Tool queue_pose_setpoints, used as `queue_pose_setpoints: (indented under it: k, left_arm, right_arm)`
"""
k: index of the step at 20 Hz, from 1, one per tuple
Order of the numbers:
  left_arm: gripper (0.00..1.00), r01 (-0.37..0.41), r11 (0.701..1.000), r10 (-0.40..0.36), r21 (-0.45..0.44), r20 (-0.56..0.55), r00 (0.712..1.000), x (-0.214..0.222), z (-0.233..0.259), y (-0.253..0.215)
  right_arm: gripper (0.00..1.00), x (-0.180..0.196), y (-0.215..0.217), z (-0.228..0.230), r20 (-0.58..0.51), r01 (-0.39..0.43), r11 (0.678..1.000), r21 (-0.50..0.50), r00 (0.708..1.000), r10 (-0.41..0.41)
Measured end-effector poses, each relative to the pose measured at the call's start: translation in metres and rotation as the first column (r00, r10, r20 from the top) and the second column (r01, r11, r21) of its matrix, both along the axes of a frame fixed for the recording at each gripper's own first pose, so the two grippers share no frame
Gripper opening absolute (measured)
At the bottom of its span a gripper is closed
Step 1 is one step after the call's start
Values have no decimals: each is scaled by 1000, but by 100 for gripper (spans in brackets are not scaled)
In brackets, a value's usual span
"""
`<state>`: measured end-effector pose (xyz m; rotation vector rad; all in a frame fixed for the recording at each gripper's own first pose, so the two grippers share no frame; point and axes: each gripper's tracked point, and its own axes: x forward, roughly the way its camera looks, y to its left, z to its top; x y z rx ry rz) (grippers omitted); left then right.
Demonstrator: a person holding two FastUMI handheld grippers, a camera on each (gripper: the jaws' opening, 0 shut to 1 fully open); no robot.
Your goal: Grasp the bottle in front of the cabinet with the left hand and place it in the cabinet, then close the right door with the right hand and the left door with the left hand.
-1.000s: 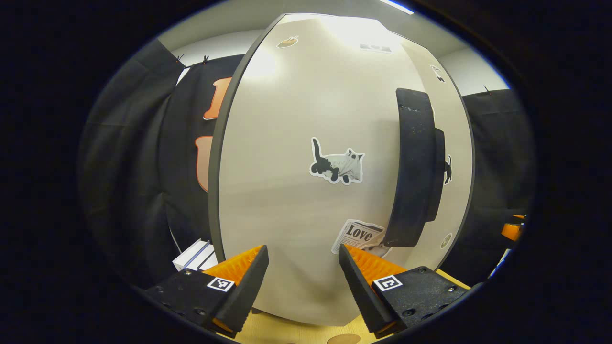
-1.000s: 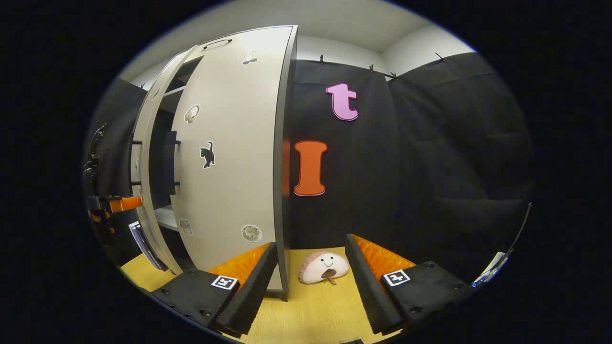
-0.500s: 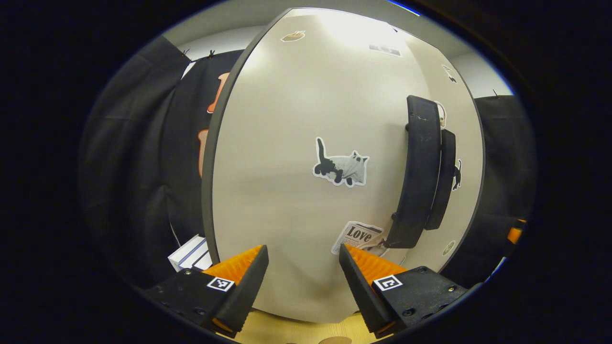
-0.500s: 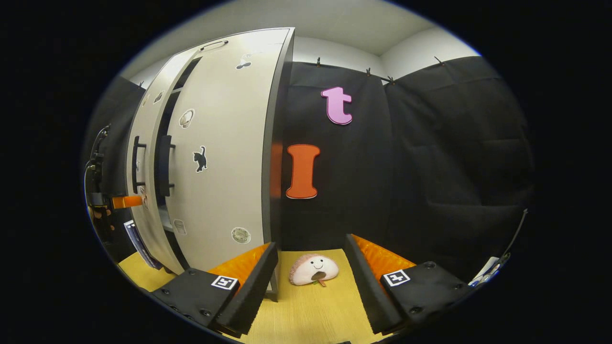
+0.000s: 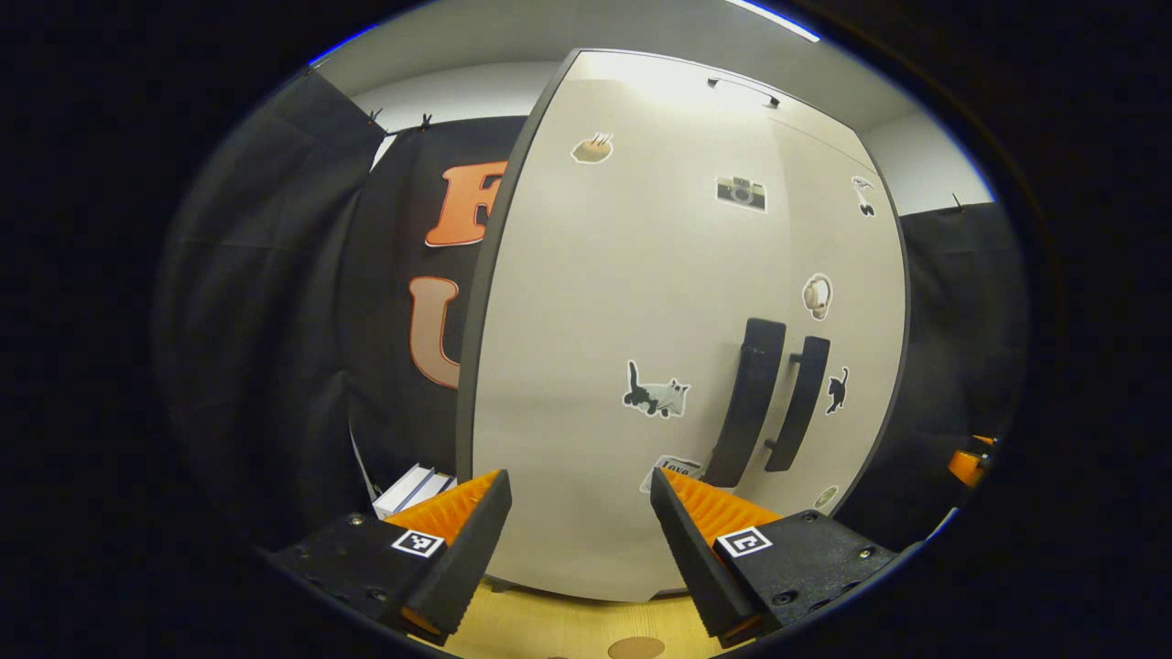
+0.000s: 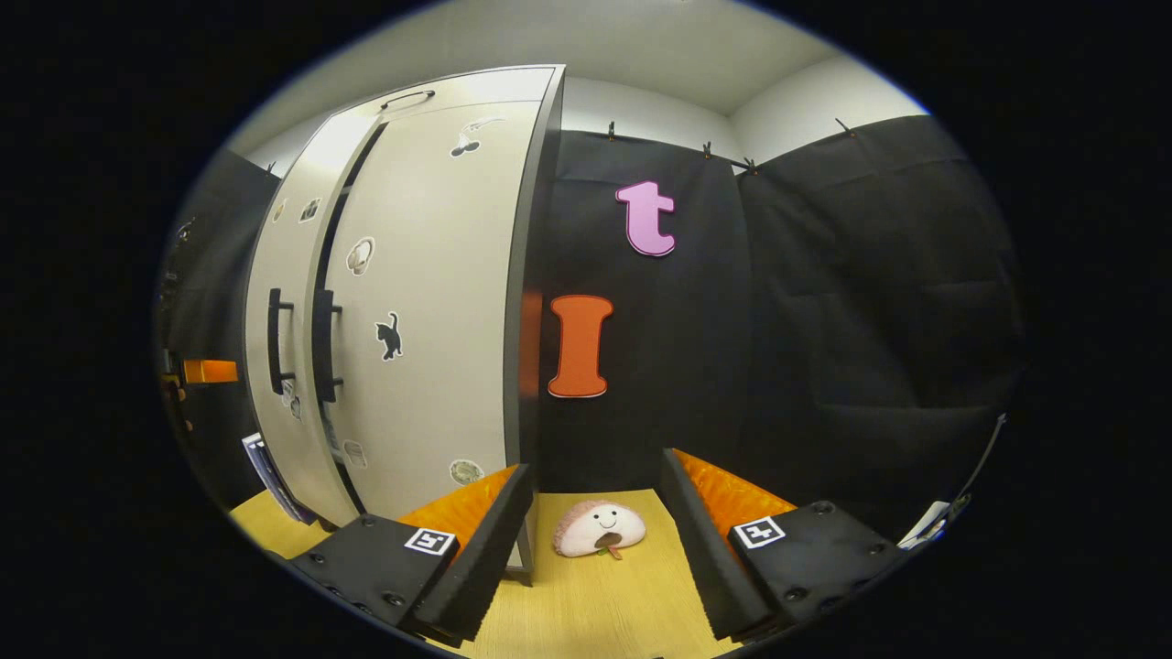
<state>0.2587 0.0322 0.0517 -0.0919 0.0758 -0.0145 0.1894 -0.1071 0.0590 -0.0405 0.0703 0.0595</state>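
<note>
Well, plush toy (image 6: 599, 529) on tabletop (image 6: 586, 604) btwn right tool (image 6: 595, 522) fingers.

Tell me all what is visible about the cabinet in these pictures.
The cabinet is tall, with two pale matte doors and dark edges. Both doors look shut, meeting at a thin seam. Two black vertical bar handles stand side by side at that seam. Small stickers dot the doors, among them a cat and a camera. It stands on a wooden surface; neither gripper touches it.

The left gripper (image 5: 577, 540) was level, its jaws spread wide with nothing between them. The right gripper (image 6: 595, 540) was likewise level and spread wide, gripping nothing.
</note>
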Motion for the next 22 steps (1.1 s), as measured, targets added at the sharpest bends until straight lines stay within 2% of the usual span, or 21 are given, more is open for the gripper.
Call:
queue_pose_setpoints:
  k: [10,22]
  left_arm:
    - [94,17,999,-19,33,67,998,-53,56,8]
    - [94,-16,998,11,58,97,995,-86,72,31]
  right_arm:
    - [94,-15,18,23,31,-31,1000,6,999,31]
    - [96,-33,23,32,54,-19,999,50,998,16]
